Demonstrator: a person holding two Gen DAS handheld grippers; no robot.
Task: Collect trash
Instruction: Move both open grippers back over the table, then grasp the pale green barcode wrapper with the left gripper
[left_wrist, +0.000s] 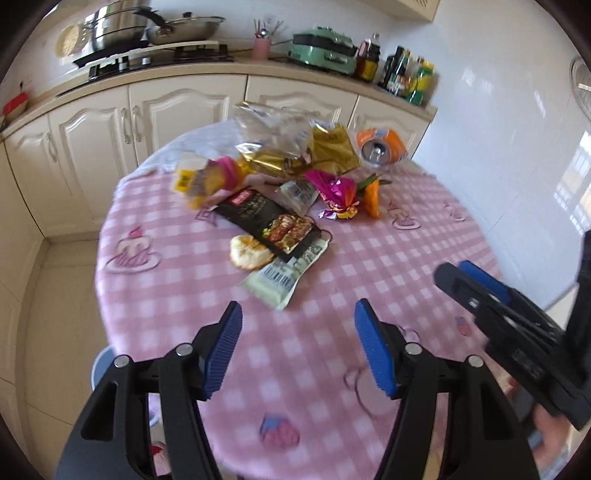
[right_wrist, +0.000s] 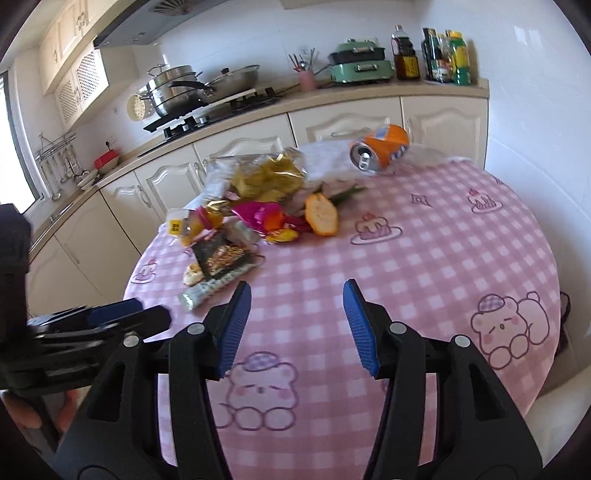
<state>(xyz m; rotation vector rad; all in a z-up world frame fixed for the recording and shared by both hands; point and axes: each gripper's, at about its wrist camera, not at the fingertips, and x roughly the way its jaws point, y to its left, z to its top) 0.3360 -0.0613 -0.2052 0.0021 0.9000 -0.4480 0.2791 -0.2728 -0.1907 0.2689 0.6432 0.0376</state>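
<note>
Left view: left gripper (left_wrist: 297, 347) wide open, holding nothing | wrappers (left_wrist: 273, 206) piled mid table (left_wrist: 406, 258), light, crinkly, pinch an edge | Right view: right gripper (right_wrist: 295, 325) open, empty | can (right_wrist: 380, 147) on its side at far edge, light, slippery, grab round the middle

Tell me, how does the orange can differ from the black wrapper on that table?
The can is a rounded orange cylinder lying on its side at the far edge of the table, open top facing the cameras; the black wrapper is flat and dark, printed with a food photo. The can lies apart from the pile, while the wrapper overlaps other litter. Both lie untouched on the pink checked cloth.
</note>
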